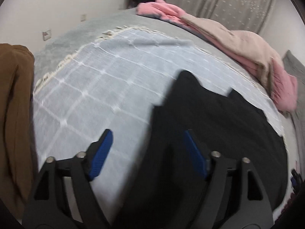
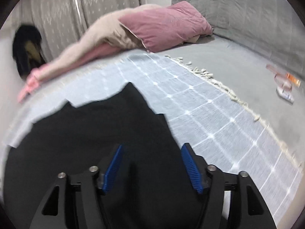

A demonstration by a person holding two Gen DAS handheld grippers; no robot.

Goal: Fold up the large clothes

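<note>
A black garment (image 1: 209,126) lies spread on a pale blue checked blanket (image 1: 99,87) over a bed. In the left wrist view my left gripper (image 1: 147,133) hangs open above the garment's left edge, one blue pad over the blanket, the other over black cloth, nothing between them. In the right wrist view the same black garment (image 2: 99,129) fills the lower left, on the blue blanket (image 2: 209,118). My right gripper (image 2: 152,147) stands open above the garment's right part, with nothing gripped between its pads.
A brown garment (image 1: 15,114) hangs at the left. A pink and beige quilt (image 1: 238,47), (image 2: 152,24) lies at the far side of the bed, with a grey pillow (image 2: 238,5) beyond. Small packets (image 2: 286,87) lie on the grey sheet. Curtains (image 1: 219,2) hang behind.
</note>
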